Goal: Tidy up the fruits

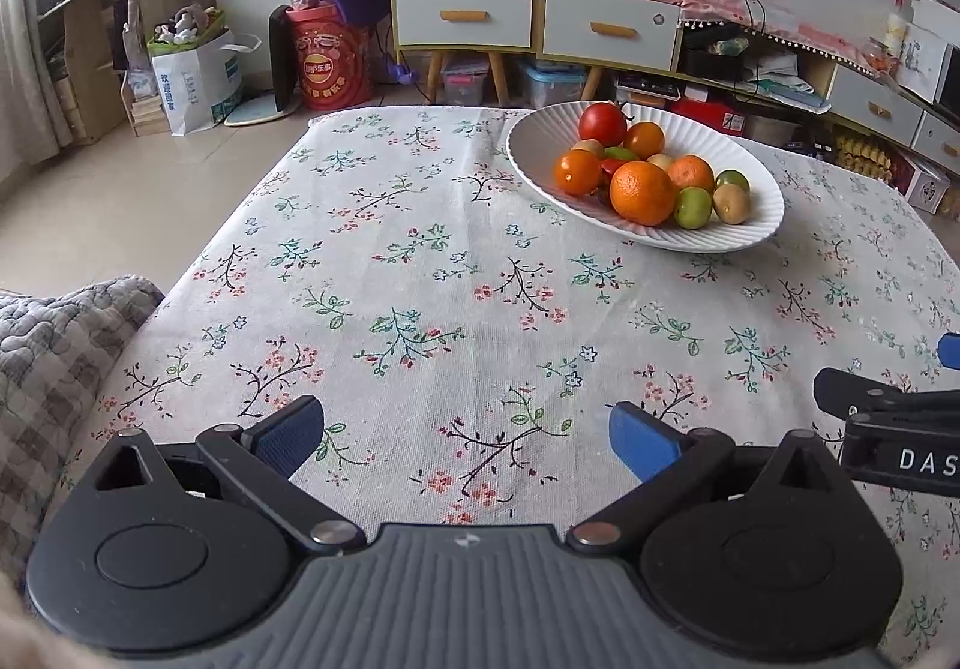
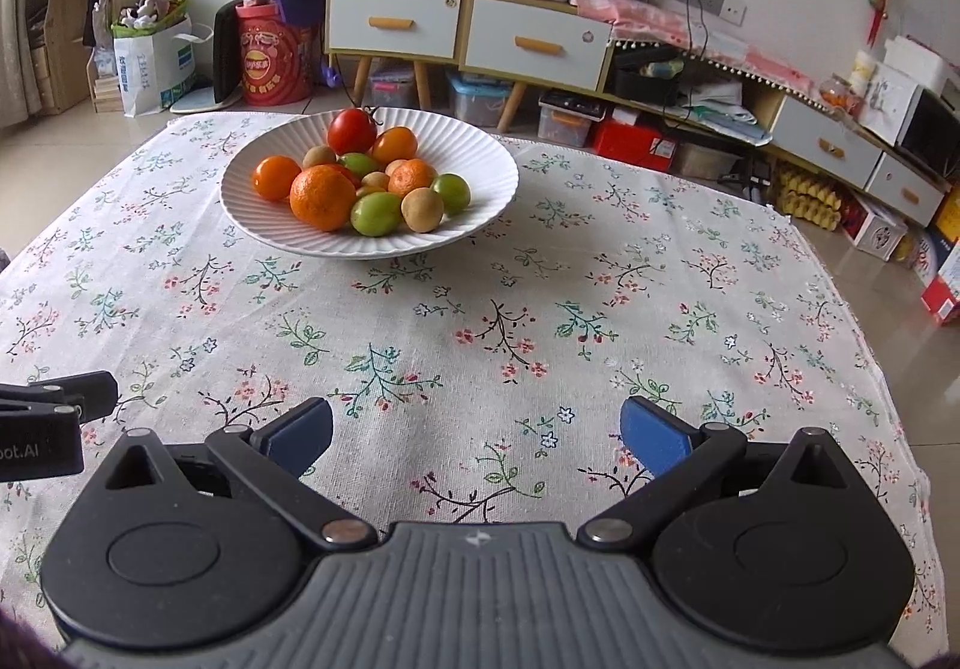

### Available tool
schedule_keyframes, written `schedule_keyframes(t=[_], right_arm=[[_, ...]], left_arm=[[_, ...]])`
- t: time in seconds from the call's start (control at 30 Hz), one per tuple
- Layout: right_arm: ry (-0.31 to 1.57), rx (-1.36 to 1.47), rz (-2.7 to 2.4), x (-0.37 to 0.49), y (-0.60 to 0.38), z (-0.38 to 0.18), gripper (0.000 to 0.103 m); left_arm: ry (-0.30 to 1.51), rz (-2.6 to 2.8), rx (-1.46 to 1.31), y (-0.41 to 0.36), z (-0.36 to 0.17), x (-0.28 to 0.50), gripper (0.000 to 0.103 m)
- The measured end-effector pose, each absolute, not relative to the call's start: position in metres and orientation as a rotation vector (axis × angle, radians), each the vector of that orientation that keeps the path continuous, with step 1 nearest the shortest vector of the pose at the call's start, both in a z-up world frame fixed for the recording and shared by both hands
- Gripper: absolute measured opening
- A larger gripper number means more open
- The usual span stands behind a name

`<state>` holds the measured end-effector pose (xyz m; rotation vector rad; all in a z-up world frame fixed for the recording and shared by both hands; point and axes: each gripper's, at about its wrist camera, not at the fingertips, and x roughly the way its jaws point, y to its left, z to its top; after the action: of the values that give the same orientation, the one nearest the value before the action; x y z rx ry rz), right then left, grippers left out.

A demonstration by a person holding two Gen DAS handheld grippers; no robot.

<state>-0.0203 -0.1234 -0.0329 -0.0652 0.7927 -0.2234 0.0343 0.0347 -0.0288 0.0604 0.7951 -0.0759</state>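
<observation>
A white ribbed plate (image 1: 540, 141) (image 2: 480, 171) stands at the far side of the floral-cloth table (image 1: 420, 279) (image 2: 540, 309). It holds several fruits: a red tomato (image 1: 602, 124) (image 2: 351, 131), oranges (image 1: 642, 192) (image 2: 322, 197), green plums (image 1: 693, 207) (image 2: 375, 213) and small tan fruits (image 1: 731, 203) (image 2: 422, 210). My left gripper (image 1: 467, 438) is open and empty, low over the near cloth. My right gripper (image 2: 477, 432) is open and empty, beside it; part of it shows at the right edge of the left wrist view (image 1: 888, 417).
A grey quilted cushion (image 1: 54, 357) lies at the table's near left edge. Beyond the table stand a drawer cabinet (image 1: 534, 15) (image 2: 468, 27), a red drum (image 1: 327, 57) (image 2: 270, 63), a paper bag (image 1: 195, 78) and storage boxes (image 2: 480, 96) on the floor.
</observation>
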Motion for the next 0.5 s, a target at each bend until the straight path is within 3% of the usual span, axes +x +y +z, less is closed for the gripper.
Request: schedule_keyframes(t=[0.5], right_arm=[[0.751,-0.027,-0.207,-0.0242,-0.1214,-0.0263,0.102]], left_arm=[[0.803,-0.085,0.064,0.0297,-0.0307,0.0332,0.100]])
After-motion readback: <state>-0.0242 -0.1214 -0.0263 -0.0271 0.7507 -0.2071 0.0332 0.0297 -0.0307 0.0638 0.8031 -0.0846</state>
